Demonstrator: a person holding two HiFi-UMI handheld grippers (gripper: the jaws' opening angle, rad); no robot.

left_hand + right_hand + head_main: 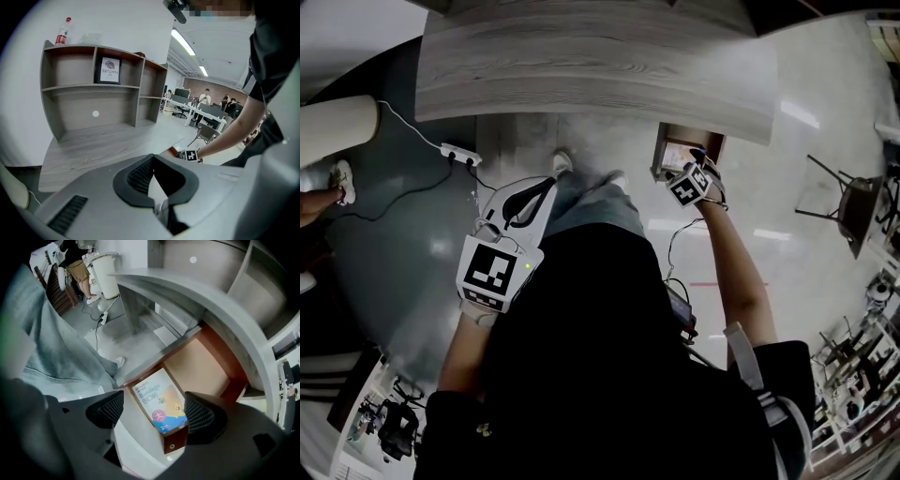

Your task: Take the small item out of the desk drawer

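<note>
Cardboard, thin and glossy: the bandage box [159, 401] is a flat rectangular carton. It is white at the top with blue lettering, and has a yellow-orange patch, a pink round mark and a blue band at the low end.

Position: it lies flat on the pale floor of the open drawer [211, 362], in the front corner. One long edge runs along the side wall and one short end sits against the red-brown front panel. The drawer is pulled out from under the grey wood-grain bench [581, 66].

Handling (judgement): light, with walls that crush easily and a slick print. Grip across the narrow width with moderate pressure. The edge against the wall leaves little room for a pad, so it probably needs sliding toward the bare floor first, or lifting by the free short end.

Right tongs [154, 411]: wide open, above the box and not touching it.
Left tongs [152, 156]: tips together, empty, well away from the drawer.
</note>
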